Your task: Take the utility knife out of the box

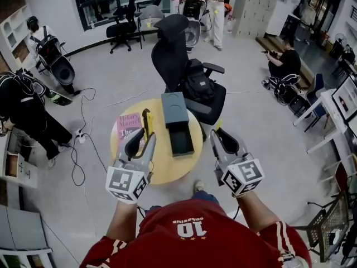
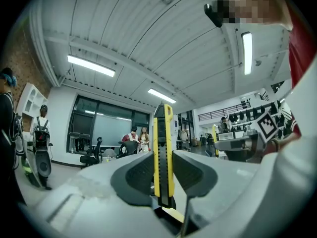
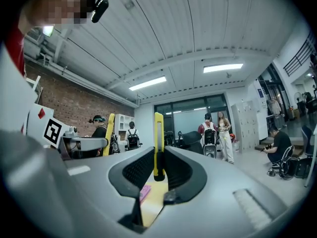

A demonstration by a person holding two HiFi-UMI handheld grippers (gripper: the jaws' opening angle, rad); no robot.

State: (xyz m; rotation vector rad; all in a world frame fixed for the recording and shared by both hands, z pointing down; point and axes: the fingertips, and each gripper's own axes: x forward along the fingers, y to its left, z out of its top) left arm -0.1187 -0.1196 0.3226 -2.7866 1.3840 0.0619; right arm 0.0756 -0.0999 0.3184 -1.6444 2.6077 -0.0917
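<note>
The utility knife [image 1: 146,124] [image 2: 162,152] is out of the box [image 1: 174,113]. It stands upright, pinched between the jaws of the left hand-held gripper [image 1: 142,138] [image 2: 162,170], above the pink book [image 1: 127,124] at the left of the round yellow bench [image 1: 167,175]. Just to its right the box lies with its tray [image 1: 181,140] slid out toward the person. The right hand-held gripper [image 1: 222,134] [image 3: 158,165] is off the bench's right edge and clamps a slim yellow piece [image 3: 158,143]; I cannot tell what it is. Behind the bench stands a black office chair [image 1: 175,54] with a backpack [image 1: 199,85] on its seat.
</note>
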